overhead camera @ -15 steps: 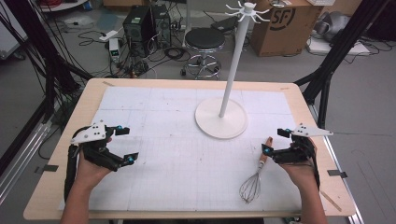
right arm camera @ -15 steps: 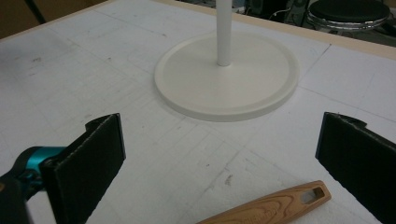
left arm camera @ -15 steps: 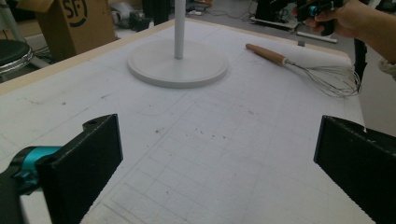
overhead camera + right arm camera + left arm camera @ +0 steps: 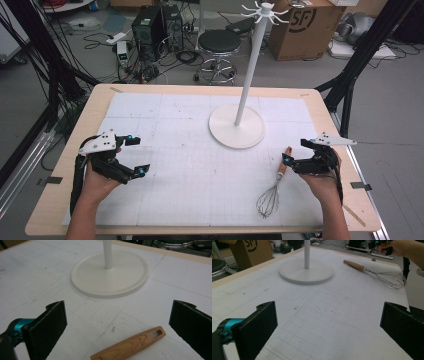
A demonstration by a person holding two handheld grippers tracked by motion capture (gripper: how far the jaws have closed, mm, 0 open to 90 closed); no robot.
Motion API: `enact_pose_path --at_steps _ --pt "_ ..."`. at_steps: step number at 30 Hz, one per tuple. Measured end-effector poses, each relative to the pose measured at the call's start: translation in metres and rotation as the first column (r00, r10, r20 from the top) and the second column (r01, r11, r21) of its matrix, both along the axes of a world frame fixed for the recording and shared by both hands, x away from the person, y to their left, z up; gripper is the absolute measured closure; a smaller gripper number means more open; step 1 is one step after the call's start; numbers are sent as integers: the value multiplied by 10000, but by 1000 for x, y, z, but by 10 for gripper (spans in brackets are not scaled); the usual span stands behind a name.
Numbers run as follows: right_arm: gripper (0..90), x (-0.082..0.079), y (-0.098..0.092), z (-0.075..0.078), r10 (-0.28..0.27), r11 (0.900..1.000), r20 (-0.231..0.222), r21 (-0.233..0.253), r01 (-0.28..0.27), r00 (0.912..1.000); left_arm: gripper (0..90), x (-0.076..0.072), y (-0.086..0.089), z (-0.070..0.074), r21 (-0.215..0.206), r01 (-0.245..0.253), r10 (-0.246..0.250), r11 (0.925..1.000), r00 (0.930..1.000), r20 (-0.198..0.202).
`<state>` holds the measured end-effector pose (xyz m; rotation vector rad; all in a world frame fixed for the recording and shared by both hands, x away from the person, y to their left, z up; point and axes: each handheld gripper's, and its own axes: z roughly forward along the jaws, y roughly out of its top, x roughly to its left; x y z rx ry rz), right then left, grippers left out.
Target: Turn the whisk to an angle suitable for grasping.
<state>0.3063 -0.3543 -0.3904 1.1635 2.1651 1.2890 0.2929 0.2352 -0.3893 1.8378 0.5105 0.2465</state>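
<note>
Whisk [image 4: 272, 189] position governs the coming move: it is laid flat on the white mat of the worktop [image 4: 65, 165], at the near right, with its wooden handle [image 4: 130, 344] pointed away from the person toward the stand's round base [image 4: 236, 126] and its wire head turned toward the near edge. The long axis is thus run roughly front to back, tilted slightly. The right hand-held gripper [image 4: 295, 152] is held just beside the handle's far end, on its right, with the jaws spread wide and nothing between them; in the right gripper view the handle, with its hanging slot, is seen low between the two black jaws, lying across the line of approach. The left hand-held gripper [image 4: 137, 155] is kept well apart at the near left, jaws likewise spread and empty. The right hand is judged clearly the nearer one, and a short lowering onto the handle would seem to be called for before closing.
</note>
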Motion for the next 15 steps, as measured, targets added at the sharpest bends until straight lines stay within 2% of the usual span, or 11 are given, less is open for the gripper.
enact_pose_path --at_steps 2,5,11,15 --pt "2 2 0 -2 -171 9997 -101 -183 170 9998 17 1 -1 -1 -1 12 -12 10000 10000 -40" --pt "2 4 2 -8 -402 9963 -277 -777 379 9988 17 1 -1 -2 63 3 -3 10000 10000 -69" --pt "2 7 5 -13 -397 9943 -500 -1010 345 9980 17 1 -2 -3 64 49 -48 10000 10000 -86" --pt "2 9 5 -19 -670 9902 -843 -1277 559 9942 17 2 -3 -4 120 79 -78 9999 9999 -101"
